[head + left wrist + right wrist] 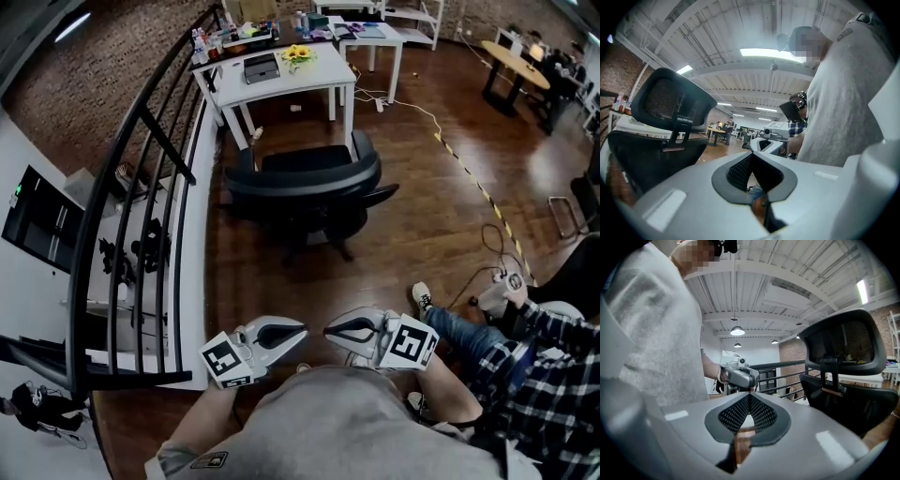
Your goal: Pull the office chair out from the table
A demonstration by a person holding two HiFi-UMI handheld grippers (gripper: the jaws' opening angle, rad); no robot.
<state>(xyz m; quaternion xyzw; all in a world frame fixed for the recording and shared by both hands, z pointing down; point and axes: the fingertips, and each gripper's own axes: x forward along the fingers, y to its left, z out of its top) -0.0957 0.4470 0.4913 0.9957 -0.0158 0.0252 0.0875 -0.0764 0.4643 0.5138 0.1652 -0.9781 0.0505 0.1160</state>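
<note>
Head view looks steeply down on the office chair (305, 183), black, with its curved back turned toward whoever wears the camera and its seat facing the white bench (281, 80). The chair stands just off the bench's near side, and its seat does not appear to be under the top. Most of the chair's base is lost in shadow under the seat, with only a couple of legs showing on the wooden floor (422, 187). Well on the near side of the chair, close against the wearer's grey shirt, the left tool (302, 330) and the right tool (328, 330) point at each other with their tips near but apart, neither one touching the chair. Left gripper view has its jaws pressed together with nothing between them, the chair's mesh headrest and back rising at the left and cut off by the dark rim. Right gripper view shows the same, jaws closed on nothing, with the chair at the right and its lower part cut off. To the left of the chair runs a black railing (141, 187). To the right of the chair a seated person in a plaid shirt (548, 361) is half cut off by the edge. Beyond the chair, yellow flowers (298, 53) lie on the bench. The clutter behind them is too small to make out.
</note>
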